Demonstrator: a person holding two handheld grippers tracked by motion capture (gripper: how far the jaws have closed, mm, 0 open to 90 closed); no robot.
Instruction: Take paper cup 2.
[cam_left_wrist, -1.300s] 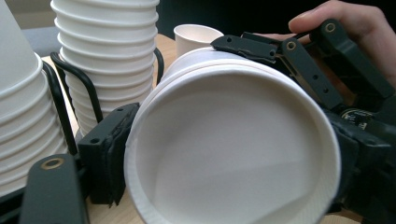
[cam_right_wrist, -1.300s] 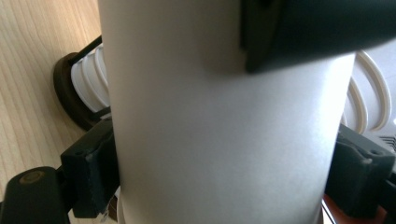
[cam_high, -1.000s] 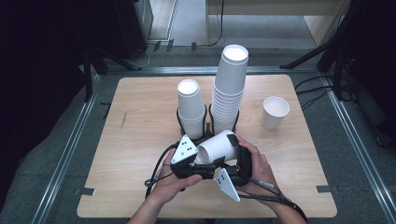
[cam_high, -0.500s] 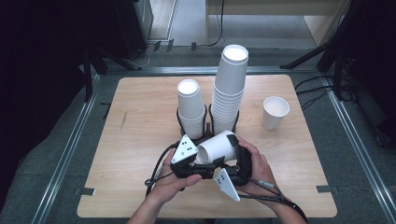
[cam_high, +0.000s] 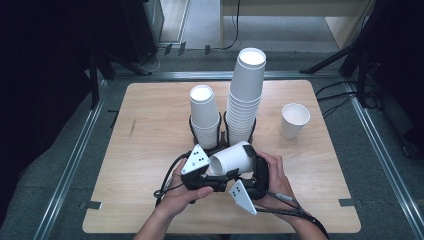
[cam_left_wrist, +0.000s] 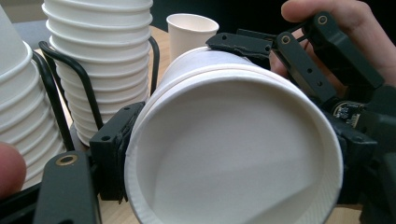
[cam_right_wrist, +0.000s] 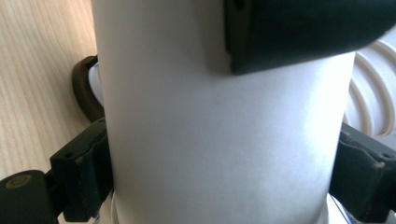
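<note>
While both hands meet just in front of the black wire cup rack (cam_high: 222, 131), a white paper cup (cam_high: 231, 159) lies on its side between the two grippers, held above the light wooden table (cam_high: 150, 115), mouth toward the person's left.

Left gripper (cam_high: 202, 175): jaws have just been closing, now narrow and pressing the cup's rim end. The left gripper view looks straight into the cup's open mouth (cam_left_wrist: 233, 154), one black pad (cam_left_wrist: 114, 154) against the rolled rim. The rim looks doubled there, possibly two nested cups; can't tell for sure.

Right gripper (cam_high: 252, 172): jaws have just been opening, but in the right gripper view its pads (cam_right_wrist: 86, 170) are flat against both sides of the cup wall (cam_right_wrist: 219, 140), so it grips the cup's body. One left jaw crosses the top of that view.

Rack holds a short stack of white paper cups (cam_high: 204, 114) and, just beside it, a tall stack of white paper cups (cam_high: 246, 95). A single upright white paper cup (cam_high: 294, 120) stands on the table well right of the rack.

High view gives the table layout; the gripper views give the contact detail. No brand, label or print readable on any cup. Grey three-cornered plates on the grippers carry black dots, no text.
</note>
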